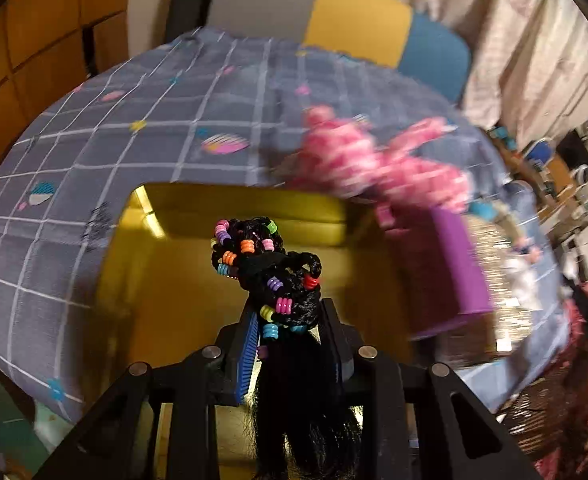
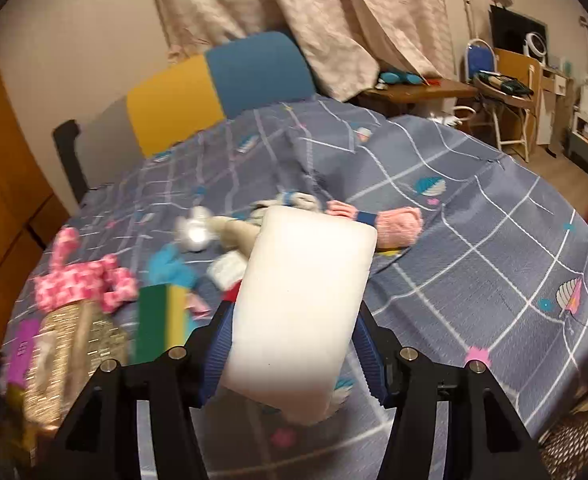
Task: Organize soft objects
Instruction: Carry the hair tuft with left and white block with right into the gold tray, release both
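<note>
Pinching a limp, light black braided hairpiece strung with coloured plastic beads (image 1: 272, 276) in the tight-pressed left gripper (image 1: 290, 320) over the yellow box (image 1: 182, 280), squeezing a squashy white foam block (image 2: 302, 300) mid-body in the right gripper (image 2: 290, 344) above the bed.

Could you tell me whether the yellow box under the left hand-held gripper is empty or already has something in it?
Apparently empty: the yellow box shows only bare floor and walls in the left wrist view, though the braided hairpiece held above hides part of it.

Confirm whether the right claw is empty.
No: the right claw is clamped on a white rectangular foam block, which sits between its blue pads above the grey checked bedspread.
</note>
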